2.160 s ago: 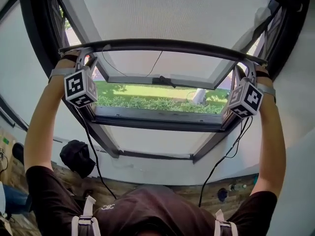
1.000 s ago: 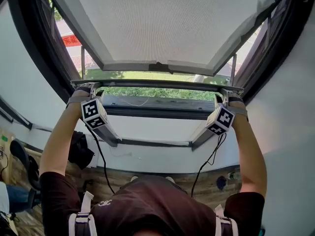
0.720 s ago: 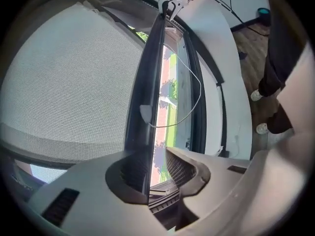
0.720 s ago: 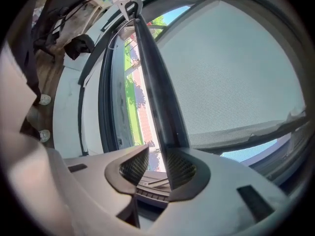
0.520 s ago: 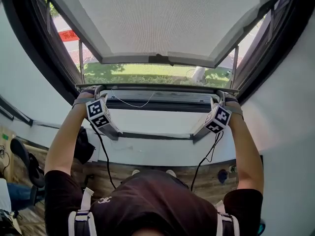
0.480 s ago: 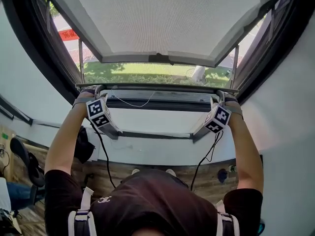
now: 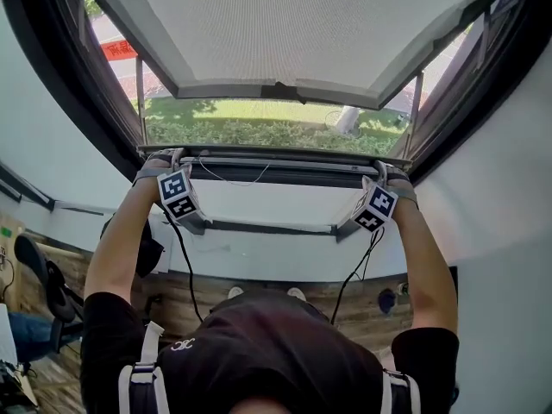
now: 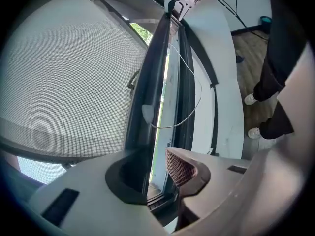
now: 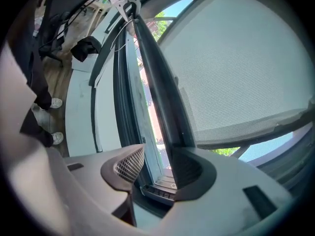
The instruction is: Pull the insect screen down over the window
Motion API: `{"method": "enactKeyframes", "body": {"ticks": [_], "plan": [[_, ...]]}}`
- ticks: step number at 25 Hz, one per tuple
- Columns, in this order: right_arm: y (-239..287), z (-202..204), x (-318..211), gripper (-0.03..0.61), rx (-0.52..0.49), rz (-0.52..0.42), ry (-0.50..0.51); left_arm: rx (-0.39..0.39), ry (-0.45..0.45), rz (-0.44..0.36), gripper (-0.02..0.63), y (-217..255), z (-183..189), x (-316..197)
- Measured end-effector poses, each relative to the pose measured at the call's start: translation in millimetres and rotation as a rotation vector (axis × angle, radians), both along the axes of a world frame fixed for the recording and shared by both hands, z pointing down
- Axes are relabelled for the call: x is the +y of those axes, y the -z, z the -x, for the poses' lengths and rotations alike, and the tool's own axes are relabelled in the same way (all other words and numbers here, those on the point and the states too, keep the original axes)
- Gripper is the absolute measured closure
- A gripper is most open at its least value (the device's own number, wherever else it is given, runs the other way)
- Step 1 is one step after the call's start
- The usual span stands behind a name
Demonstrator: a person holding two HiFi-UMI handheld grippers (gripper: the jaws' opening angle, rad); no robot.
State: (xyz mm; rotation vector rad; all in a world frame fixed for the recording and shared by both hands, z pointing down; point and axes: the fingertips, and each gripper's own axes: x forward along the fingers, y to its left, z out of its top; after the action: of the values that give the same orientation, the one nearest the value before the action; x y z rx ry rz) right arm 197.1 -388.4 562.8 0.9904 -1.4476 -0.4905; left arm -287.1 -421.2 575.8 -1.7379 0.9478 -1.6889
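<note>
Down at the foot of the window (image 7: pixel 65 76), the insect screen (image 7: pixel 285 41) is nearly home. Its pull bar (image 7: pixel 285 161) sits just above the sill frame (image 7: pixel 276 179), with only a sliver of daylight between them. One end has the left gripper (image 8: pixel 155 173), the other the right gripper (image 9: pixel 152 173), and the bar looks level across.

On the left, the fingers (image 8: pixel 184 166) stand wide. The bar lies against one finger and the meshed pad is clear of it, so it's hooked, not clamped. On the right, the fingers (image 9: pixel 129 167) have just been opening and gape as well, with the bar between them resting on the dark pad only.

So it's a press-down finish, I reckon. Both ends should go down together and evenly, or the bar may cock in its side tracks. Watch that thin cord (image 7: pixel 228 179) looping under the bar, because it could get pinched at the sill. With neither side clamping, seat the bar firmly before backing off.
</note>
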Motion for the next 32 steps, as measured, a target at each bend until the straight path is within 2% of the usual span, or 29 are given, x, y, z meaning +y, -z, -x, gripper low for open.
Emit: {"method": "enactKeyframes", "body": {"ticks": [6, 13, 21, 27, 32], "plan": [[-14, 0, 0, 0.39, 0.015, 0.028, -0.005, 0.003, -0.004, 0.025, 0.491, -13, 0, 0], [-44, 6, 5, 0.387, 0.018, 0.082, -0.014, -0.01, 0.006, 0.095, 0.489, -48, 1, 3], [-68, 5, 3, 0.382, 0.02, 0.1, -0.046, -0.005, -0.002, 0.13, 0.506, -69, 1, 0], [-95, 3, 14, 0.382, 0.083, 0.171, -0.085, -0.015, 0.002, 0.153, 0.503, -96, 2, 2], [-98, 7, 11, 0.379, 0.111, 0.129, -0.105, -0.028, 0.0, 0.135, 0.509, -102, 5, 4]]}}
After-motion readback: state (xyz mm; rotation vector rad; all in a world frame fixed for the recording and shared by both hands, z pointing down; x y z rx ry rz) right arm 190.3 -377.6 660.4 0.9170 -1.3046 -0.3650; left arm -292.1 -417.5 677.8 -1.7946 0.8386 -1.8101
